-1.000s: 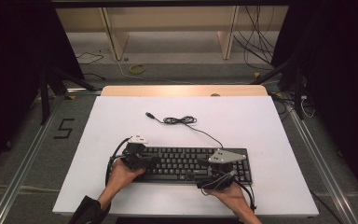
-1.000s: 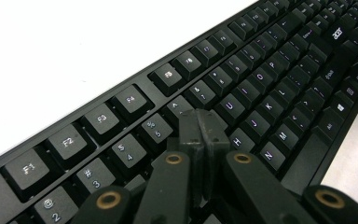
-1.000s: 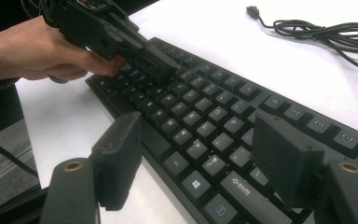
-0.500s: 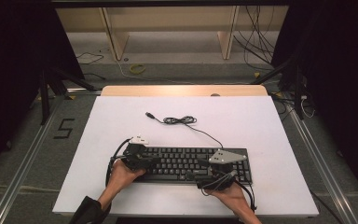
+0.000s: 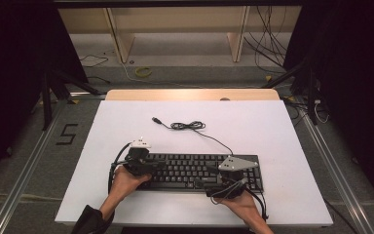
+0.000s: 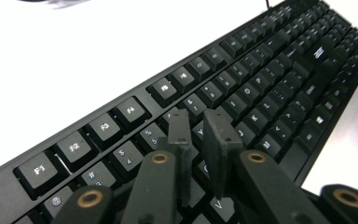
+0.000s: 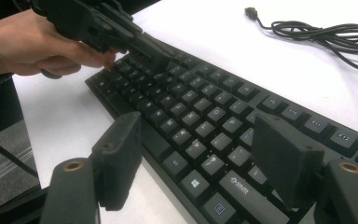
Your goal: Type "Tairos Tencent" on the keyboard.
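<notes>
Both grippers sit over the black keyboard [image 5: 195, 170], which lies on the white table [image 5: 272, 131] near the person's edge. Seen from the high view, the left gripper [image 5: 161, 166] rests over the keyboard's left end and the right gripper [image 5: 202, 184] at its front edge toward the right, but that view hides how the jaws stand. From the left gripper view, its own two jaws are nearly closed, a thin gap between them, tips poised just above the letter keys below the F-row and gripping nothing. Seen in the right gripper view, its jaws stand wide apart, straddling the keyboard's front edge near the shift key, empty. That view also shows the other hand [image 7: 42, 44] and the coiled cable [image 7: 326, 35] with its plug lying on the table beyond the keyboard
</notes>
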### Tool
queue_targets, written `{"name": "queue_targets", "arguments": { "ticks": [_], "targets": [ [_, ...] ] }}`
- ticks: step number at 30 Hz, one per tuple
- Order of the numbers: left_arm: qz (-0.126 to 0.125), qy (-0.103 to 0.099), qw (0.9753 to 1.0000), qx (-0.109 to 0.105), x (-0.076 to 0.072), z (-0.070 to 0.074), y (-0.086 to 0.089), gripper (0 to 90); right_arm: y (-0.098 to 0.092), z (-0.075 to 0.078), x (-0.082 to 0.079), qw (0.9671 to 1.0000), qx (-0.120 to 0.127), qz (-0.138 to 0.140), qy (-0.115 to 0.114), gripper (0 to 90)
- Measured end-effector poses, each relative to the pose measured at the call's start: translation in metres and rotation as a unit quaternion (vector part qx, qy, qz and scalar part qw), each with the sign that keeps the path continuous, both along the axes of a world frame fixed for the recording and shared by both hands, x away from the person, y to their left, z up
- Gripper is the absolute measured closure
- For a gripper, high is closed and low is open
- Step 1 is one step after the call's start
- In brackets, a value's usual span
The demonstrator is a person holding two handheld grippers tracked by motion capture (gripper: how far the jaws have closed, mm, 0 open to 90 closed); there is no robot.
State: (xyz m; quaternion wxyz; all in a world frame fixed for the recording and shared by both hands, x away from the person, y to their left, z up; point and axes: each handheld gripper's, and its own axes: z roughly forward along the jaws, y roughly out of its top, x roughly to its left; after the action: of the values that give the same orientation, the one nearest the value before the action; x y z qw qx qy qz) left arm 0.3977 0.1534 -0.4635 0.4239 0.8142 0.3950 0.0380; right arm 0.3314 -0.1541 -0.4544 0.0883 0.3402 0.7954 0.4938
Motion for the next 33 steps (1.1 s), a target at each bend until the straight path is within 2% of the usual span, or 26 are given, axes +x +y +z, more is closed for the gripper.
{"name": "queue_targets", "arguments": {
  "ticks": [5, 13, 18, 23, 33],
  "targets": [
    [-0.004, 0.000, 0.9999, -0.015, -0.002, 0.003, 0.002, 72.3, 0.000, 0.000, 0.000, 1.0000, 0.001, 0.000, -0.001, 34.4],
    [-0.006, -0.002, 0.9991, -0.041, -0.007, 0.008, 0.007, 55.9, -0.004, 0.001, 0.000, 1.0000, 0.002, -0.004, -0.003, 34.3],
    [-0.004, -0.009, 0.9985, -0.054, -0.011, 0.011, 0.009, 47.7, -0.010, 0.002, -0.001, 0.9999, 0.006, -0.010, -0.005, 34.3],
    [-0.012, -0.016, 0.9977, -0.064, -0.018, 0.014, 0.012, 42.8, -0.014, 0.003, -0.003, 0.9999, 0.009, -0.013, -0.007, 34.2],
    [-0.011, -0.034, 0.9958, -0.085, -0.032, 0.015, 0.022, 35.2, -0.026, 0.004, -0.010, 0.9996, 0.013, -0.020, -0.012, 34.1]
  ]
}}
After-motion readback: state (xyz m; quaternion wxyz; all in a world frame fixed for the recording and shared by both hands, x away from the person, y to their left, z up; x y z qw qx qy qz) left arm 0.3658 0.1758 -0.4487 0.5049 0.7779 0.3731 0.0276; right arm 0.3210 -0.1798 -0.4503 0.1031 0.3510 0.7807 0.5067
